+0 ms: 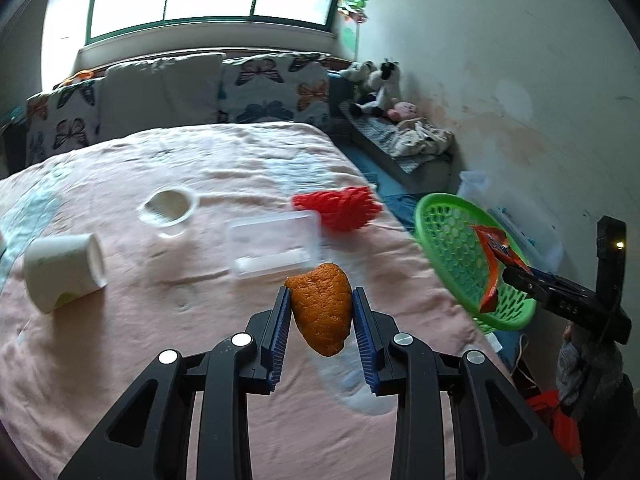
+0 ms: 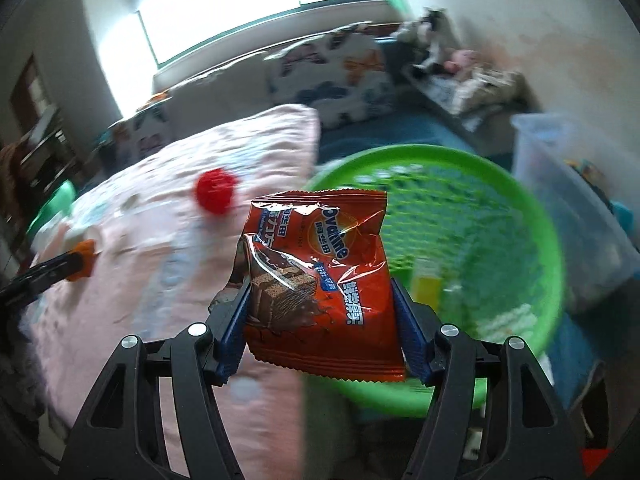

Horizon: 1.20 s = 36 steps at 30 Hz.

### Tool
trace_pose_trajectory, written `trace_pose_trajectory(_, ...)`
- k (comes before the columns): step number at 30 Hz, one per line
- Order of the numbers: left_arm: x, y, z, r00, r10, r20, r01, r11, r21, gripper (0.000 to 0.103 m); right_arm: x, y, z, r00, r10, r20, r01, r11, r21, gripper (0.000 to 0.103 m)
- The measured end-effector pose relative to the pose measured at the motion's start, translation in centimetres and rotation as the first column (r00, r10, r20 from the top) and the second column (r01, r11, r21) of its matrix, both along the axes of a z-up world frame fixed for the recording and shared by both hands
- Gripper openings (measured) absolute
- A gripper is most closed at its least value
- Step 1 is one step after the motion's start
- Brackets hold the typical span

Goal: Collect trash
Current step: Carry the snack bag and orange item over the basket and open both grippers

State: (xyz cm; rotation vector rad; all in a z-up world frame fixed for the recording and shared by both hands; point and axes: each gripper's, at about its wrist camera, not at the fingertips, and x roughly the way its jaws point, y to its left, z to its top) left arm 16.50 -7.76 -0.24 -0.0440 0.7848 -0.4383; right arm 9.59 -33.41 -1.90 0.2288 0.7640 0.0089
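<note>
My left gripper (image 1: pixel 320 300) is shut on an orange peel (image 1: pixel 322 312) and holds it above the pink bed cover. My right gripper (image 2: pixel 320 288) is shut on a red Ovaltine snack wrapper (image 2: pixel 320 280) and holds it at the near rim of the green basket (image 2: pixel 536 216). In the left wrist view the basket (image 1: pixel 444 236) hangs off the bed's right edge, with the right gripper (image 1: pixel 508 276) and the wrapper (image 1: pixel 494 260) over it. On the bed lie a tipped paper cup (image 1: pixel 64 268), a white lid ring (image 1: pixel 170 208), a clear plastic box (image 1: pixel 274 246) and a red spiky object (image 1: pixel 340 206).
The pink bed cover (image 1: pixel 160 360) fills the left and middle. Butterfly cushions (image 1: pixel 276 88) line the far side under a window. Plush toys (image 1: pixel 376 88) sit on a side bench. A clear storage bin (image 2: pixel 560 200) stands beyond the basket by the wall.
</note>
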Motion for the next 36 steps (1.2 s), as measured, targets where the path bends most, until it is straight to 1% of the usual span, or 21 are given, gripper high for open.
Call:
trace_pose_trajectory(4,0.3,-2.8,0.3,0.999,-0.053,0.000,0.053,0.999,0.004,0.030,-0.2,-2.4,-1.0,0.998,-0.063,-0.018,0.063,0.998,0.000,0.069)
trace_pose_trajectory(5,0.3,-3.5,0.3,0.998,-0.067,0.003,0.067,0.998,0.009,0.030,-0.3,-2.9,-1.2,0.997,-0.077,-0.020,0.077,0.997,0.004,0.070)
trace_pose_trajectory(6,0.4,-4.4,0.4,0.997,-0.083,0.006,0.083,0.996,0.015,0.030,-0.2,-3.5,-1.5,0.995,-0.092,-0.025,0.093,0.996,0.006,0.073)
trace_pose_trajectory(9,0.8,-6.6,0.7,0.993,-0.120,0.005,0.120,0.993,0.010,0.030,-0.3,-4.8,-2.2,0.993,-0.113,-0.043,0.114,0.993,0.028,0.078)
trace_pose_trajectory(12,1.2,-8.8,1.0,0.988,-0.156,0.000,0.156,0.988,0.006,0.030,-0.7,-5.4,-2.2,0.991,-0.127,-0.041,0.128,0.991,0.027,0.081)
trace_pose_trajectory(22,2.6,-16.1,0.4,0.964,-0.266,-0.027,0.267,0.963,0.039,0.031,-3.1,-7.1,-1.0,0.988,-0.157,0.005,0.157,0.986,0.051,0.081)
trace_pose_trajectory(28,3.7,-19.5,-0.9,0.949,-0.307,-0.073,0.310,0.950,0.031,0.032,-5.3,-8.2,-0.6,0.982,-0.187,0.026,0.185,0.980,0.078,0.081)
trace_pose_trajectory(31,4.0,-21.0,-1.7,0.943,-0.317,-0.099,0.322,0.946,0.037,0.038,-6.1,-8.8,-0.6,0.980,-0.198,0.025,0.195,0.977,0.090,0.081)
trace_pose_trajectory(33,4.0,-21.4,-1.9,0.942,-0.322,-0.099,0.326,0.945,0.030,0.048,-6.3,-9.1,-0.7,0.979,-0.204,0.020,0.201,0.975,0.100,0.081)
trace_pose_trajectory(36,3.7,-21.6,-1.9,0.939,-0.332,-0.091,0.335,0.942,0.025,0.052,-6.3,-9.1,-0.9,0.979,-0.205,0.015,0.202,0.973,0.113,0.081)
